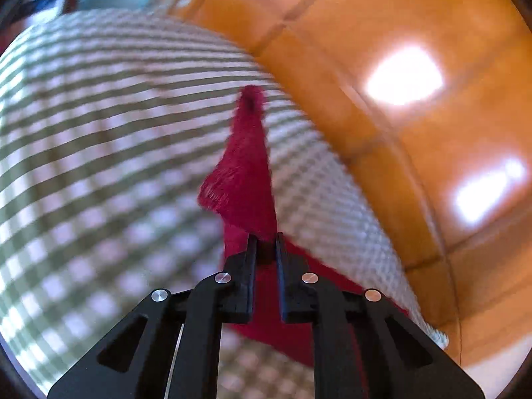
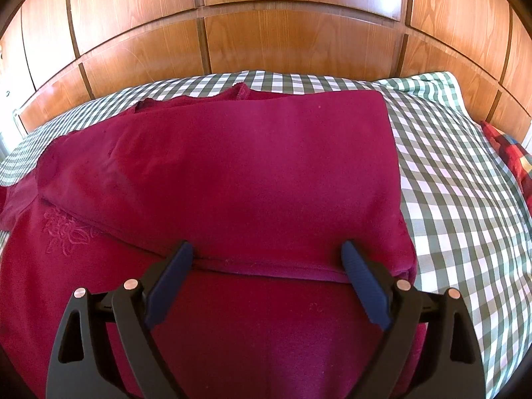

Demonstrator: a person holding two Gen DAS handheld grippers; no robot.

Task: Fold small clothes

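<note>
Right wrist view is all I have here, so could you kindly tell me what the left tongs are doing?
Observer: The left tongs are shut on a lifted fold of the red garment.
Operator: Thank you. Is that fold off the bed?
Observer: Yes, it hangs above the checked bedsheet.
Operator: Is the picture sharp there?
Observer: No, the left view is blurred, with the wooden panels beside the bed streaked.

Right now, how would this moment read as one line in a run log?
left gripper: shut on dark red knit garment, part lifted | right gripper: open over folded hem | surface: green-and-white checked cloth
</note>
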